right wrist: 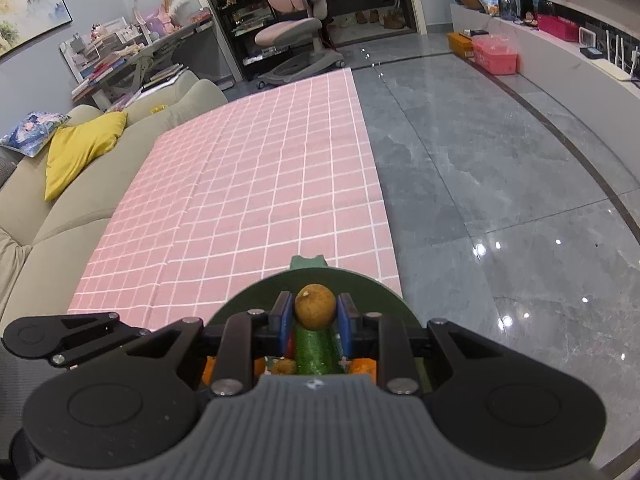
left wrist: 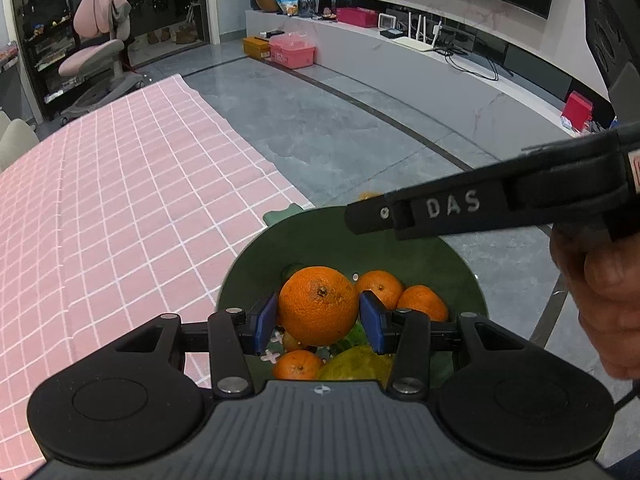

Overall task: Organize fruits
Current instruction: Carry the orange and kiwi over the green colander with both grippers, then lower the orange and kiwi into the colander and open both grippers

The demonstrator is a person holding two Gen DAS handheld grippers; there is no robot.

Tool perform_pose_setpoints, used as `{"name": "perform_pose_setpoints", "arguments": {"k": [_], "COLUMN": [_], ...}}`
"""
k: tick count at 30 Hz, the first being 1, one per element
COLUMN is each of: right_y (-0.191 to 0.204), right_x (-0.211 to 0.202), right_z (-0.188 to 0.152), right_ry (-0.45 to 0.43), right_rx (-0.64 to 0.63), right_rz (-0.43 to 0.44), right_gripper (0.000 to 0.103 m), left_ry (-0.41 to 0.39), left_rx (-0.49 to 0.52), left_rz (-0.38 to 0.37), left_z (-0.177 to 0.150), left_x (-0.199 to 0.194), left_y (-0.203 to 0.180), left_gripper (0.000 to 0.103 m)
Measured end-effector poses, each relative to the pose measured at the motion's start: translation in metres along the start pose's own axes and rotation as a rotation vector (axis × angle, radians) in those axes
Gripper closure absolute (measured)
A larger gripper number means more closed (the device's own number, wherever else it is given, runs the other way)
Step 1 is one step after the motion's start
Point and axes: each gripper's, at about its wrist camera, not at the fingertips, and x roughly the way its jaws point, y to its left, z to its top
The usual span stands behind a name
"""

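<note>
A: Logging both hands. Left gripper (left wrist: 319, 322): blue pads clamped on either side of a large round orange (left wrist: 319, 305), fruit fully between the fingers and lifted clear. Right gripper (right wrist: 315, 322): clenched on a small round tan-brown fruit (right wrist: 315, 306), pads pressed to its sides.

B: Where do the held fruits sit relative to the target?

A: Both hang directly above the dark green round plate (left wrist: 448, 260), which lies at the near right corner of the pink checked tablecloth (left wrist: 120, 208), its rim overhanging the cloth edge toward the grey floor. Below the orange lie smaller mandarins (left wrist: 380, 286), one more mandarin (left wrist: 297, 364) and a yellow-green fruit (left wrist: 358, 362). In the right wrist view a green cucumber-like piece (right wrist: 316, 350) lies under the tan fruit, long axis running away from the camera along the fingers.

B: Which hand is nearer the plate?

A: Cannot rank them for certain. The right gripper's black body crosses the upper right of the left view, above the plate's far rim; the left seems nearer the pile.

B: Judgement on the next move?

A: The drop line is straight down for both. The pile is already crowded; a round orange set on top may roll toward the overhanging rim.
</note>
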Motion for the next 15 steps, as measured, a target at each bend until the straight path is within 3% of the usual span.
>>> {"name": "perform_pose_setpoints", "arguments": {"k": [15], "right_y": [-0.002], "right_x": [0.064], "right_z": [-0.01], "right_ry": [0.094], "right_rx": [0.016], "right_rz": [-0.002], "right_gripper": [0.083], "left_ry": [0.083], "left_rx": [-0.012], "left_rz": [0.05], "left_z": [-0.008], "left_x": [0.04], "left_y": [0.009], "left_gripper": [0.052]}}
